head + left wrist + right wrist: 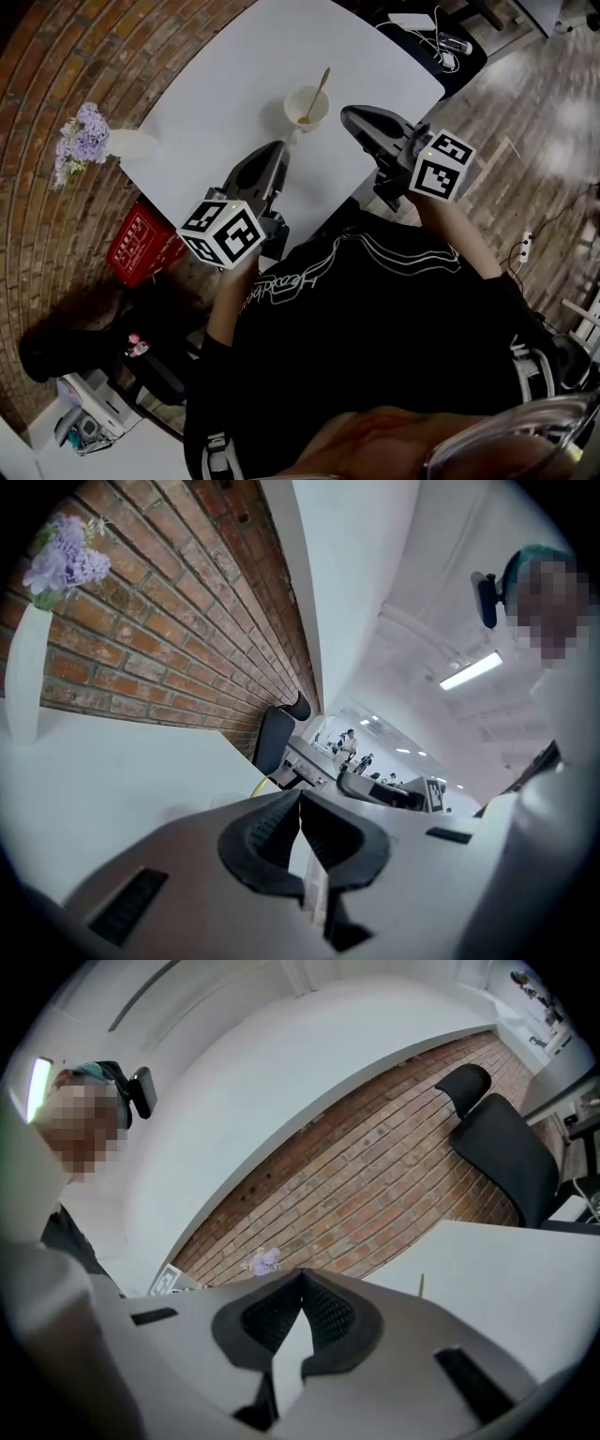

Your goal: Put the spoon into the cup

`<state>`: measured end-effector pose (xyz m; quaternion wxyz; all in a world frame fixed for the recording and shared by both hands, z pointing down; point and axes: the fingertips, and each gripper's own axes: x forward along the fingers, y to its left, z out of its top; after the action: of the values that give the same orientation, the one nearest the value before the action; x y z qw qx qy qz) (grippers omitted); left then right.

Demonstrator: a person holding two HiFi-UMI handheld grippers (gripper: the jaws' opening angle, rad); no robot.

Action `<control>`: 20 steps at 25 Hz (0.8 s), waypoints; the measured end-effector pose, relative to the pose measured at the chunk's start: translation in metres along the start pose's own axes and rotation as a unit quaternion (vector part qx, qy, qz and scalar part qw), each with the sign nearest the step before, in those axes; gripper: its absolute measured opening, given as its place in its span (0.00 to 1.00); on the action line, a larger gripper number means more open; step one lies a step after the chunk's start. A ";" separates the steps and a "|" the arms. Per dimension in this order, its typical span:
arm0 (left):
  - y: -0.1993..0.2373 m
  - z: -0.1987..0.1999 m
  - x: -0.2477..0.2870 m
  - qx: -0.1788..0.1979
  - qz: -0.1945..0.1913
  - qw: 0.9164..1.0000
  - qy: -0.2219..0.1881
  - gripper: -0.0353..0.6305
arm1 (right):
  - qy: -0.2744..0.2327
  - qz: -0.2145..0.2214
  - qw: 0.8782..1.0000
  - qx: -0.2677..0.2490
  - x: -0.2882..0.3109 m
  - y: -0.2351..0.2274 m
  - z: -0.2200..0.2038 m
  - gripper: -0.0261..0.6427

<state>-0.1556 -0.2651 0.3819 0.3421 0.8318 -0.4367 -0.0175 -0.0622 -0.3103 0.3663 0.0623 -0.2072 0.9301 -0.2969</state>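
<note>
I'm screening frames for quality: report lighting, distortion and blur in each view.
Head view: table bright, almost washed out; cup throws a soft shadow; the lower half is dark. Left gripper view: strong fisheye bends the brick wall; ceiling light glares; corners are black. Right gripper view: same fisheye, black corners, white wall washed out.

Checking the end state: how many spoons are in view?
1. The spoon stands in the cup on the white table, handle leaning up and right; the person's body could hide another.
</note>
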 end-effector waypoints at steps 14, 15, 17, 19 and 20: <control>-0.041 0.000 -0.040 0.043 -0.012 0.999 -0.022 0.06 | 0.036 0.038 0.996 -0.067 -0.018 0.071 -0.019 0.03; -0.041 -0.001 -0.042 0.044 -0.012 0.999 -0.022 0.06 | 0.036 0.037 0.996 -0.066 -0.018 0.072 -0.020 0.03; -0.040 -0.001 -0.045 0.044 -0.012 0.999 -0.024 0.06 | 0.037 0.037 0.996 -0.067 -0.017 0.074 -0.022 0.03; -0.039 -0.001 -0.046 0.041 -0.012 0.999 -0.026 0.06 | 0.040 0.035 0.996 -0.067 -0.016 0.074 -0.023 0.03; -0.038 -0.001 -0.046 0.039 -0.012 0.999 -0.027 0.06 | 0.041 0.034 0.996 -0.067 -0.016 0.073 -0.024 0.03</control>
<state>-0.1568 -0.2158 0.3480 0.2978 0.8490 -0.4357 -0.0270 -0.0793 -0.2372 0.3433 0.0199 -0.1671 0.9560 -0.2402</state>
